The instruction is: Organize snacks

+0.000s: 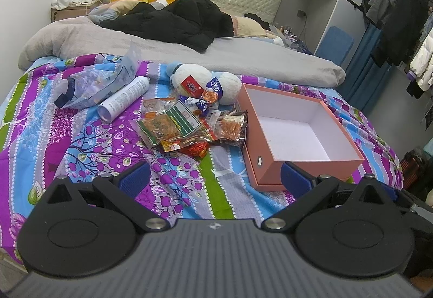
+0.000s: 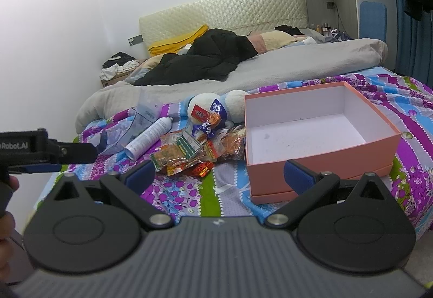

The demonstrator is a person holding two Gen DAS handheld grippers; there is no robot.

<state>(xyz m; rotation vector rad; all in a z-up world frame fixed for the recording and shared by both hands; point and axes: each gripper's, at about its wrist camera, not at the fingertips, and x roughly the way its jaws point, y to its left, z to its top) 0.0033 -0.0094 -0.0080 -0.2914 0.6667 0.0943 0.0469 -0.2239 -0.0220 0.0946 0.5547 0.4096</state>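
Both grippers hover low over the near edge of the bed (image 1: 89, 141), neither touching anything. Left gripper (image 1: 215, 176): blue pads spread wide, nothing between them. Right gripper (image 2: 219, 176): same, pads well apart, empty.

Snack pile (image 1: 189, 127) lies on the patterned sheet, mid-bed, ahead of both grippers and a little farther off. From the left gripper it sits ahead and slightly left of centre line; from the right gripper, ahead and left. Pile is a loose heap of crinkly packets; the top one, a clear packet with a green label (image 1: 173, 124), runs its long axis diagonally, near-left to far-right. A small red foil packet (image 1: 197, 149) is the nearest piece, at the pile's near edge.

Pink box (image 1: 297, 124) stands open and empty, touching or just beside the pile's right edge. Its near corner sits just past the left gripper's right pad in that view.

Non-snack clutter: white spray can (image 1: 124, 99) lying on its side left of the pile, a crumpled clear bag (image 1: 89, 87) farther left, a white plush toy (image 1: 203, 81) behind the pile with a blue wrapper resting against it.

Judgement: left gripper looks better lined up on the pile; right gripper is nearer the box. Open sheet in front of the pile gives clear approach room. Carry to the box is short, rightward, over its left wall. Watch for dragging neighbouring packets.
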